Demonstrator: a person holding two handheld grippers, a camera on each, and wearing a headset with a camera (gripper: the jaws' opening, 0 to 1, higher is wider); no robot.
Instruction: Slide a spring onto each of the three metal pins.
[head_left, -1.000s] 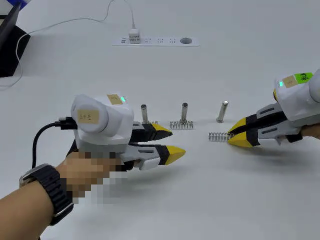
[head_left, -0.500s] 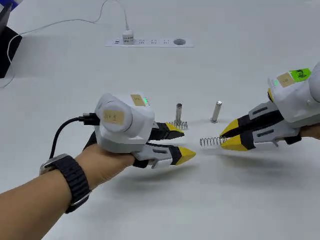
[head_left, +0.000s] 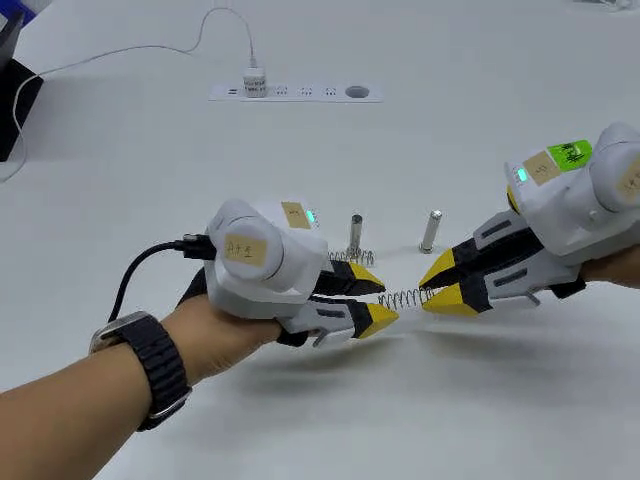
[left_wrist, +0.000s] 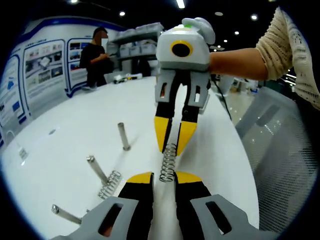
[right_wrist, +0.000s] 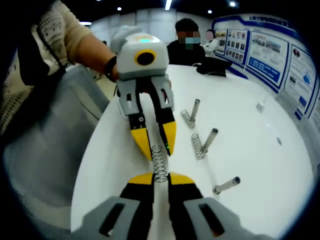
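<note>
My right gripper (head_left: 437, 283) is shut on one end of a small coil spring (head_left: 405, 297) and holds it level above the white table. My left gripper (head_left: 385, 302) faces it tip to tip, open, its jaws on either side of the spring's free end. The spring (left_wrist: 168, 162) runs from my left jaws up to the right gripper (left_wrist: 173, 136). In the right gripper view the spring (right_wrist: 159, 162) leads to the left gripper (right_wrist: 156, 139). Two upright metal pins (head_left: 355, 232) (head_left: 430, 230) stand behind, a third pin (left_wrist: 65, 214) is nearer the left. A loose spring (head_left: 350, 257) lies by the middle pin.
A white power strip (head_left: 295, 92) with a plugged cable lies at the table's far side. A dark object (head_left: 15, 100) sits at the far left edge. Another spring (right_wrist: 187, 119) lies beside a pin. People stand beyond the table (right_wrist: 189, 42).
Both grippers have come together. The left moved right and the right moved left with the spring, so the spring's free end now sits between the left jaws, which have narrowed.
</note>
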